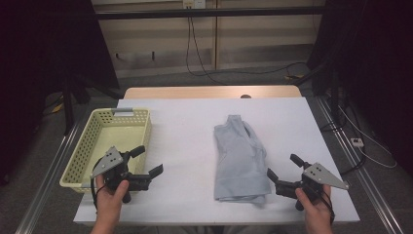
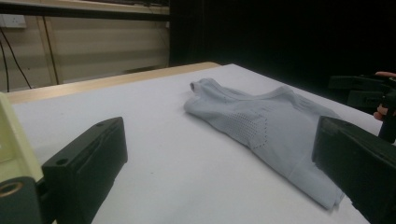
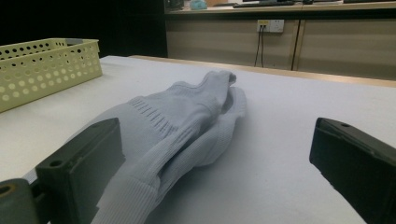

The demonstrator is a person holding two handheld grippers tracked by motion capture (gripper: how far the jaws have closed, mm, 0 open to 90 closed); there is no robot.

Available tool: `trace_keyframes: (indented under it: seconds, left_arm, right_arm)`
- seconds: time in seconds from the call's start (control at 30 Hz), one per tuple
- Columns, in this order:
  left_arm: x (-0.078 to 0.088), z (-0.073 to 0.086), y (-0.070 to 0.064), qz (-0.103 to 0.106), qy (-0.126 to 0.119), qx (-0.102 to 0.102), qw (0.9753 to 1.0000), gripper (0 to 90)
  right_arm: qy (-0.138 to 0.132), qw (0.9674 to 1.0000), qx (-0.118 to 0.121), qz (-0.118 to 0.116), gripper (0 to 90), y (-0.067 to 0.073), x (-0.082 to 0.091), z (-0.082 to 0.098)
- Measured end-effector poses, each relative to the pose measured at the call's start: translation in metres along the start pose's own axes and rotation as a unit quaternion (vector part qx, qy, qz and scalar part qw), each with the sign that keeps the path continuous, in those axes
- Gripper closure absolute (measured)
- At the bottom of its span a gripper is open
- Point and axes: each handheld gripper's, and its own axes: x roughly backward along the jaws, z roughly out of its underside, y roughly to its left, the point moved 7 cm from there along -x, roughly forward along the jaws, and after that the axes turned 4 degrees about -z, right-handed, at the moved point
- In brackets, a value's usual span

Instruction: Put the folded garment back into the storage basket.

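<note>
A folded light grey knitted garment (image 1: 239,161) lies on the white table (image 1: 195,126), right of centre; it appears again as the garment (image 2: 261,121) and the garment (image 3: 177,121) in the gripper views. My left gripper (image 1: 147,161) is held near the table's front left, beside the basket, jaws wide apart and empty, pointing right toward the garment. My right gripper (image 1: 284,166) sits at the front right, just off the garment's near right corner, open, nothing between its jaws. The same right gripper (image 2: 362,91) is visible far off past the garment.
A pale yellow perforated plastic basket (image 1: 110,141) stands empty at the table's left edge, also seen as the basket (image 3: 44,67). A wooden strip (image 1: 209,92) runs along the table's far edge. Cables hang by the back wall and lie on the floor at right.
</note>
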Motion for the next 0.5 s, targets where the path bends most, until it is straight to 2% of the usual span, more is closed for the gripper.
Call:
trace_keyframes:
  seconds: [0.27, 0.5]
  left_arm:
    - [-0.022, -0.003, -0.017, 0.020, 0.001, -0.005, 0.9998, 3.7]
    - [-0.041, 0.002, -0.026, 0.034, 0.011, -0.006, 0.9993, 3.7]
  right_arm:
    - [0.000, 1.0000, 0.001, 0.000, 2.5, 0.000, -0.002, 0.000]
    - [0.000, 1.0000, 0.002, 0.002, 2.6, -0.001, -0.002, 0.000]
